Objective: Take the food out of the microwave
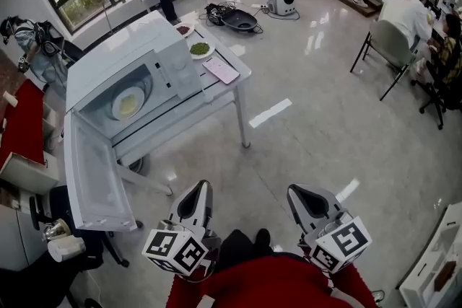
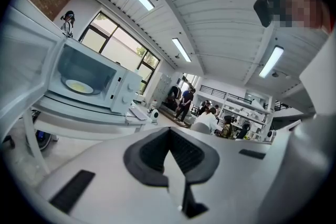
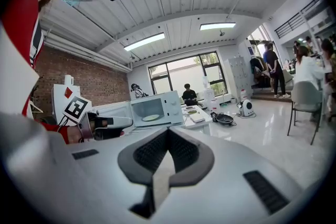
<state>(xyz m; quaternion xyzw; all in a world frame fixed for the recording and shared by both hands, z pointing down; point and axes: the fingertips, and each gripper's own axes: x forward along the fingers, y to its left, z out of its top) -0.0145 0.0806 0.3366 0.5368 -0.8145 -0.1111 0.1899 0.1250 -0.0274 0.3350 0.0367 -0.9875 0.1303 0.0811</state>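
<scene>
A white microwave (image 1: 123,68) stands on a white table (image 1: 234,79) with its door (image 1: 90,180) swung wide open. Inside lies a white plate of pale yellow food (image 1: 128,103), also seen in the left gripper view as a plate (image 2: 80,86) and small in the right gripper view as a plate (image 3: 150,117). My left gripper (image 1: 204,185) and right gripper (image 1: 296,190) are held close to my body, well short of the microwave. The jaws of the left gripper (image 2: 169,130) and of the right gripper (image 3: 168,131) are shut with nothing in them.
On the table beside the microwave are a plate of green food (image 1: 200,49), a small dish (image 1: 185,29) and a pink phone (image 1: 221,69). A black office chair (image 1: 68,227) stands under the open door. A pan (image 1: 240,20) lies on the floor behind; people sit at the back and right.
</scene>
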